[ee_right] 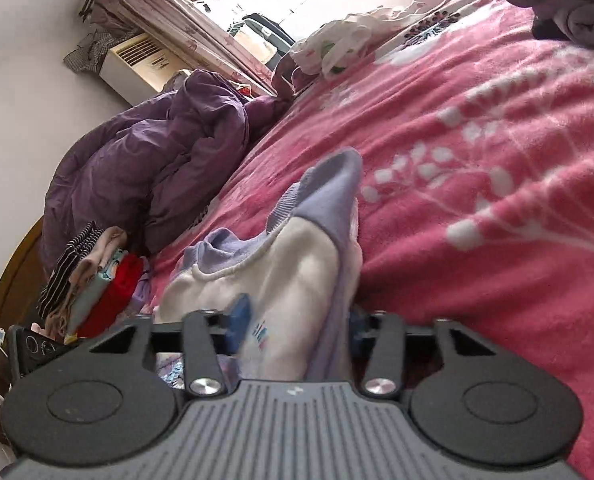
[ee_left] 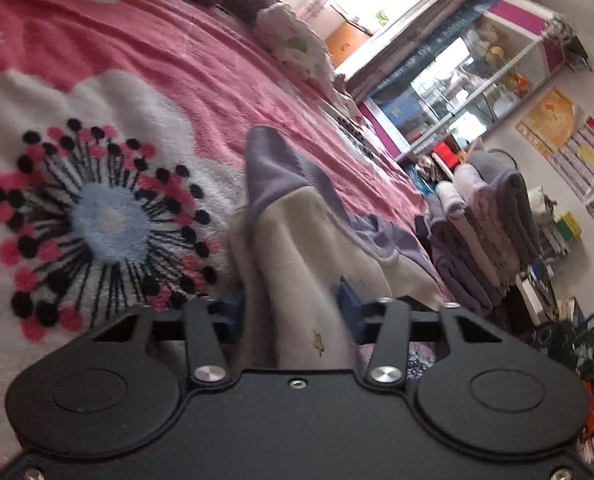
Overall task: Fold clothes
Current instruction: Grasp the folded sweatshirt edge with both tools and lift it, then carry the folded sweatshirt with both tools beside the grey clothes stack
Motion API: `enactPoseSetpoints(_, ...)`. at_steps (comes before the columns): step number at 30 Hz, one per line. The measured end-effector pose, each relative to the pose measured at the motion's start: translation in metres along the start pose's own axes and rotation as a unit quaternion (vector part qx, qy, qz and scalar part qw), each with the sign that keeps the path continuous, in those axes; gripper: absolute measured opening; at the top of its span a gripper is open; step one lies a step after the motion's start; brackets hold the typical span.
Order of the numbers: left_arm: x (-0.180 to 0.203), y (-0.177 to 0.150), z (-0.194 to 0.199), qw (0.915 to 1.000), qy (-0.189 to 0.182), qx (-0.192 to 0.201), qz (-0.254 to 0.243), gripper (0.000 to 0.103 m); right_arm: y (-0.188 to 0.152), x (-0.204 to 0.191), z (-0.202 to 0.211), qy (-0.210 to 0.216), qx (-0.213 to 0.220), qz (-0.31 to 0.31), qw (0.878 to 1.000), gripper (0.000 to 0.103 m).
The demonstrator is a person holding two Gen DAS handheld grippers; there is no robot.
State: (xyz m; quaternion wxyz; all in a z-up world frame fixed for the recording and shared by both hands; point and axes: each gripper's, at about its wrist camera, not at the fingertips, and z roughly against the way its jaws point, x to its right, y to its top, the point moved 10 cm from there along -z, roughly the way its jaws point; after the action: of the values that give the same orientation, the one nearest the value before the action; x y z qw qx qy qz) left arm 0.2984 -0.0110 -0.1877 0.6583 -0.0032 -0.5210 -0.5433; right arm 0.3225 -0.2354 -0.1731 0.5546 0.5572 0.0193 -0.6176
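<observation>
Cloth fills both grips: the left claw [ee_left: 293, 316] and right claw [ee_right: 297, 320] each clamp the cream fleece garment with lilac cuffs [ee_left: 297, 248], whose bunched length runs straight ahead from each claw, drooping onto the pink flowered bed blanket [ee_left: 177, 60] toward its far edge.

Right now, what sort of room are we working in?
Most likely a lived-in bedroom: a bed under a pink floral blanket, a crumpled purple quilt beside it, and stacks of folded clothes at the edge.
</observation>
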Motion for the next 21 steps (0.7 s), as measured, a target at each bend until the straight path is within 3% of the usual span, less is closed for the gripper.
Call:
enactPoseSetpoints(3,0.003,0.000,0.002,1.0000,-0.003,0.002,0.000,0.032,-0.001,-0.002,0.001,0.007,0.005,0.002,1.000,0.026)
enactPoseSetpoints(7,0.010,0.002,0.011,0.9998,-0.017,0.005,0.004,0.023,-0.002,-0.008,0.007,0.016,0.015,0.002,1.000,0.023)
enactPoseSetpoints(18,0.055,-0.011,0.042,0.9964,-0.082,0.008,0.022,0.020,-0.004,-0.035,0.072,0.054,0.066,-0.025,0.996,0.022)
enactPoseSetpoints(21,0.062,-0.030,0.043,0.9965,-0.077,-0.014,0.030,0.021,-0.011,-0.031,0.100,0.054,0.081,-0.053,0.994,0.022)
